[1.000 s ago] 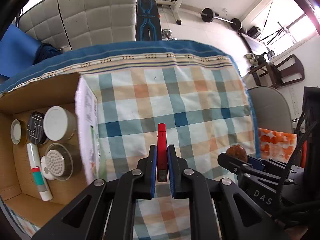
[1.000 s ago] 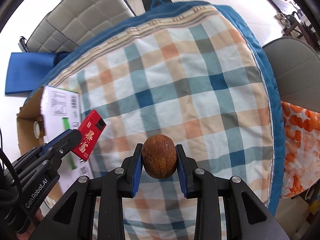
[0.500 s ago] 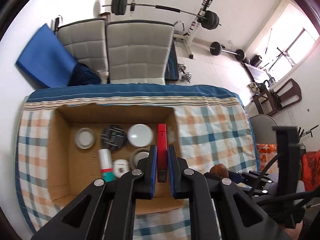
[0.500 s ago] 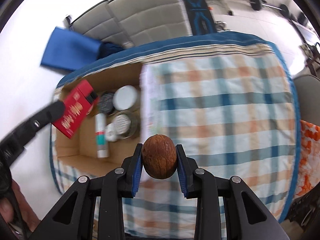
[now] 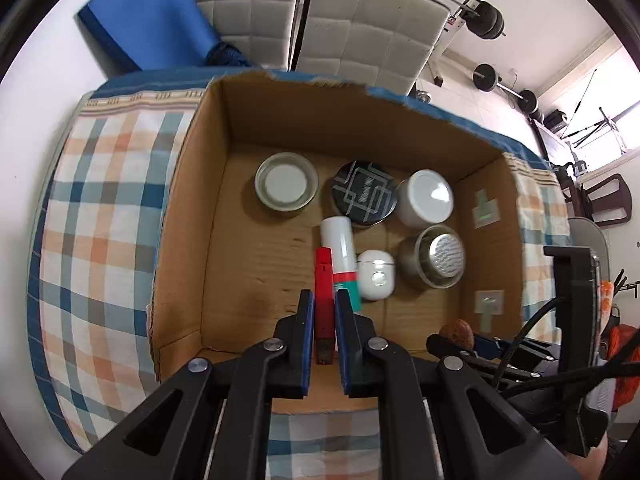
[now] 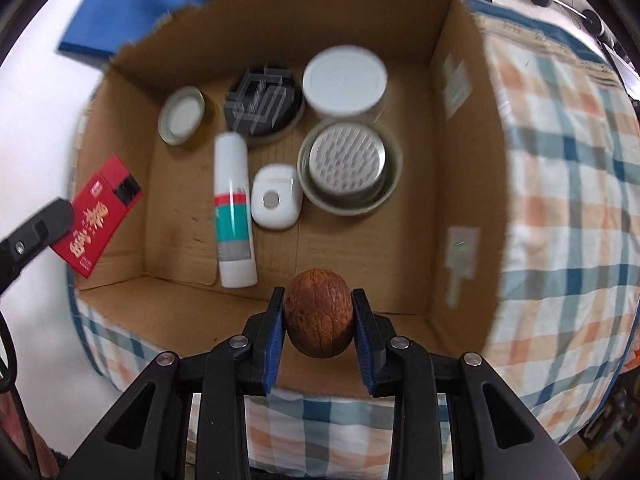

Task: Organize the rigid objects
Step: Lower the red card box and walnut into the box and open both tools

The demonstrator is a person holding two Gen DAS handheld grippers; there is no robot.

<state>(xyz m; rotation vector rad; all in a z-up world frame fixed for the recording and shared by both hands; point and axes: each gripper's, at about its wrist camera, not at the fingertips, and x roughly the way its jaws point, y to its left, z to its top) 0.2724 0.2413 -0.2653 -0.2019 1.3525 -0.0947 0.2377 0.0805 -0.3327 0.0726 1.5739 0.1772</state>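
Observation:
My left gripper (image 5: 322,312) is shut on a flat red box (image 5: 323,292), held edge-on above the near part of an open cardboard box (image 5: 192,184). The red box also shows in the right wrist view (image 6: 96,220), over the cardboard box's left wall (image 6: 128,148). My right gripper (image 6: 319,320) is shut on a brown walnut (image 6: 319,312), above the box's near wall. The walnut shows in the left wrist view (image 5: 458,332) at the right.
In the box lie a white tube with a teal band (image 6: 234,208), a small white case (image 6: 276,200), a metal tin with a brush (image 6: 350,164), a white-lidded jar (image 6: 344,80), a black patterned lid (image 6: 262,100) and a small glass jar (image 6: 182,120). A checked cloth (image 6: 560,160) covers the table.
Both grippers have moved left from over the checked cloth to above the cardboard box and come lower. Each still holds its object.

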